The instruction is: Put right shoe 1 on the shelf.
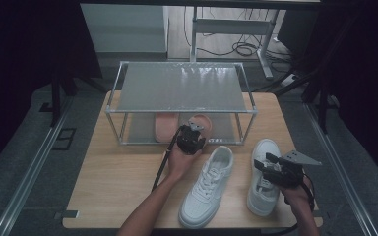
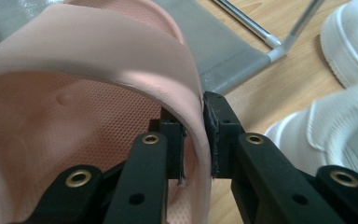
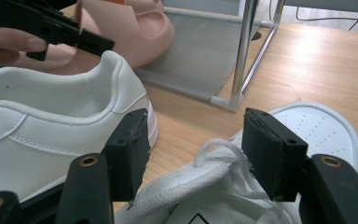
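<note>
At the left of the worktop [image 1: 113, 191] nothing lies in your way; the first thing that matters is the shoe rack [image 1: 179, 101] at the back, a metal frame with two grey shelves. Its top shelf is bare, and on its lower shelf lies one pink slipper [image 1: 165, 125], toe toward the back. Just right of it your left gripper [image 1: 191, 140] holds the second pink slipper [image 2: 88, 93], jaws clenched on the side wall of its strap, one pad inside and one outside. That slipper sits at the rack's front edge, its long axis running front to back like its mate's, so the coming move looks like a short push straight into the lower shelf, beside the first. Your left hand is the nearer one by far. Right of it, on the worktop, the left white sneaker [image 1: 207, 189] lies with its toe toward you, heel toward the rack. Farther right, your right gripper [image 1: 270, 167] hovers over the right white sneaker [image 1: 263, 184], jaws released and straddling the collar and laces without pressing on them.
</note>
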Available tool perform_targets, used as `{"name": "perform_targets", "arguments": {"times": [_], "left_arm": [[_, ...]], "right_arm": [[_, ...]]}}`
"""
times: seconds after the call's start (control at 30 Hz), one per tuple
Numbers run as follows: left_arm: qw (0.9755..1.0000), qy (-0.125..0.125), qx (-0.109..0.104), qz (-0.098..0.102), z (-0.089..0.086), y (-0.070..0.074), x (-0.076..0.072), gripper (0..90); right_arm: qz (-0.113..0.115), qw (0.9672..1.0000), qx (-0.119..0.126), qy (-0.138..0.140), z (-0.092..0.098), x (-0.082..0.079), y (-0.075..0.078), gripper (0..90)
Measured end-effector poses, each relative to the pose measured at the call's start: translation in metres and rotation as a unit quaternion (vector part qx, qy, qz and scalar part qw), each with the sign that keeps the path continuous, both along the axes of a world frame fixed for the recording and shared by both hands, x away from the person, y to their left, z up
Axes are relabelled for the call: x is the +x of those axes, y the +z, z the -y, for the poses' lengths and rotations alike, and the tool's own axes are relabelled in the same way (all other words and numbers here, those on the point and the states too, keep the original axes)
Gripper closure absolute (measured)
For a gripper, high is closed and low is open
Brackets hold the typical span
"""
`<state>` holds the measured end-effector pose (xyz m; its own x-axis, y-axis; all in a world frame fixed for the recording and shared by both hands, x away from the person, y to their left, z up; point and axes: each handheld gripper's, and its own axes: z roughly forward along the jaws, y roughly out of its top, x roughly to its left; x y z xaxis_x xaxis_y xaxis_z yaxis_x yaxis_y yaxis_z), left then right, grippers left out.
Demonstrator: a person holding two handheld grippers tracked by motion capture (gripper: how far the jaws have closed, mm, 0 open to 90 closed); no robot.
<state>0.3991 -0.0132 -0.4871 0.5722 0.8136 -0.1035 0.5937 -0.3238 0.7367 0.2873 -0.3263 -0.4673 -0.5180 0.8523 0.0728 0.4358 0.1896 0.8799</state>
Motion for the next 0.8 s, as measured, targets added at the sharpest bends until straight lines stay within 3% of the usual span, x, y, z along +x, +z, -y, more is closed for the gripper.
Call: {"name": "perform_targets", "arguments": {"times": [0.47,0.7,0.8], "left_arm": [[0.9991,0.039,-0.003,-0.019,0.009,-0.015,0.030,77.2],[0.9991,0.040,0.009,-0.012,0.006,-0.013,0.027,70.7],[0.9992,0.037,0.003,-0.015,0.002,-0.011,0.022,64.5]], "right_arm": [[0.000,1.0000,0.001,-0.001,0.002,0.000,0.000,41.9],[-0.001,1.0000,0.000,-0.001,0.001,0.000,-0.001,41.9],[0.000,1.0000,0.000,-0.001,0.001,0.000,0.000,42.0]]}}
